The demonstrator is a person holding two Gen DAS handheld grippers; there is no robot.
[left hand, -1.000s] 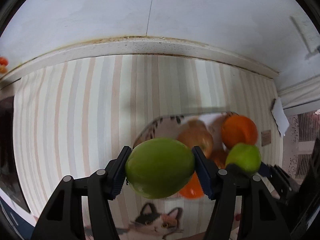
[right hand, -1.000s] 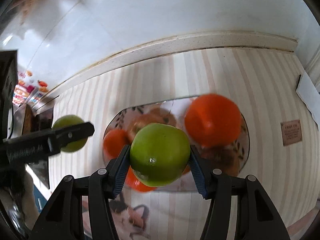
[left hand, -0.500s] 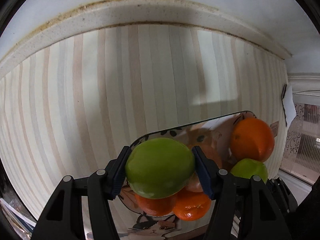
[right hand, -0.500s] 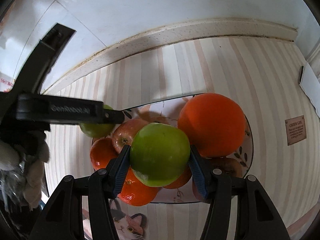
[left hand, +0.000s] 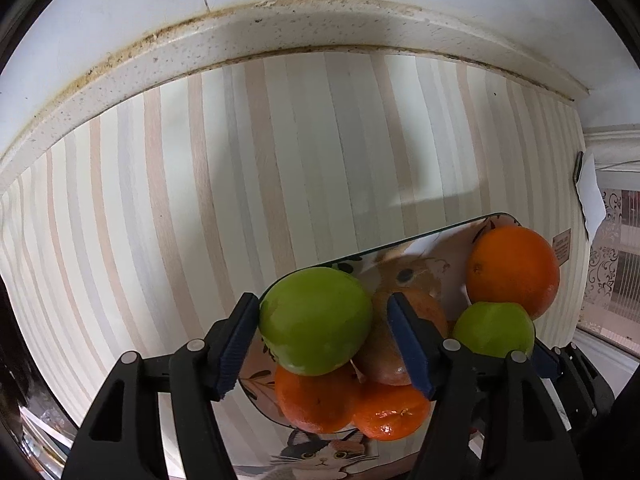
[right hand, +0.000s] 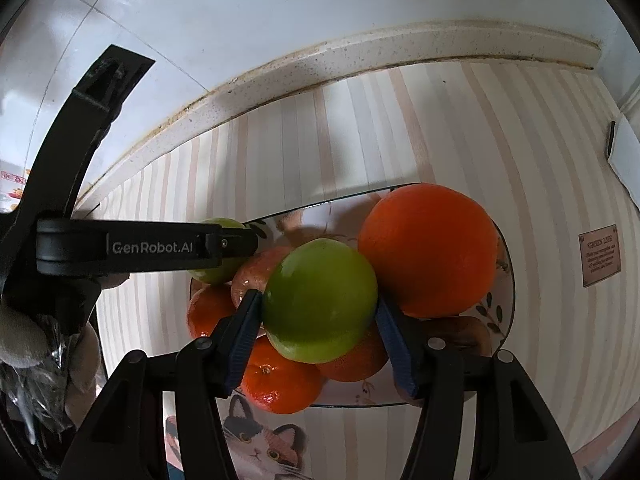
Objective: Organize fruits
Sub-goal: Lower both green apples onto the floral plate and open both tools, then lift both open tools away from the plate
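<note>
Both grippers have dropped closer to the plate (right hand: 507,312) since a second ago, when the fruit sat smaller and blurred below them; now the pile fills the lower part of each view. Starting at the left, the left gripper (left hand: 322,336) points steeply down over the plate's near-left corner with a green apple (left hand: 316,320) between its jaws; the jaws are opening, the left pad still lies against the apple's skin while a narrow gap shows at the right pad, and the apple rests on top of a mandarin (left hand: 314,398) lying on the plate. Beside that, a second mandarin (left hand: 390,414) and a reddish apple (left hand: 394,344) are packed together in the middle of the plate. Further right, the right gripper (right hand: 320,312) carries a second green apple (right hand: 320,306) over the same pile; its jaws are opening too, both blue pads still at the apple's sides, and the fruit sits down among the mandarins and just beside a large orange (right hand: 428,250) at the plate's far-right end. From the right wrist view the left gripper's black arm crosses in from the left, its apple partly hidden behind it. Everything stands on a striped cloth (left hand: 240,168) with a cat print at its near edge, backed by a speckled ledge (left hand: 280,28).
</note>
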